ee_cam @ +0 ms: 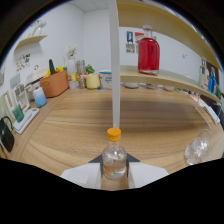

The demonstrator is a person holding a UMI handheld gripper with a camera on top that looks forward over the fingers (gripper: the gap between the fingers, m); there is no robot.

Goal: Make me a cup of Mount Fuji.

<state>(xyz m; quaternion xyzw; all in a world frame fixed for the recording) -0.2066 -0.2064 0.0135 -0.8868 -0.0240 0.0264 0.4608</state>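
A small clear bottle [114, 159] with an orange cap [114, 133] stands upright between my two white fingers [92, 170]. Their dark pads press on both of its sides, so the gripper [114, 166] is shut on it. The bottle holds a little clear liquid low down. Its base is hidden by the fingers, so I cannot tell whether it rests on the wooden counter [75, 125]. A clear empty glass [200, 147] stands on the counter to the right of the fingers, apart from the bottle.
A white upright post [115, 75] rises just beyond the bottle. A shelf [165, 76] behind it carries a red jar [148, 52]. At the far left back are an orange basket [54, 82], a yellow mug [92, 81] and a blue cup [40, 97].
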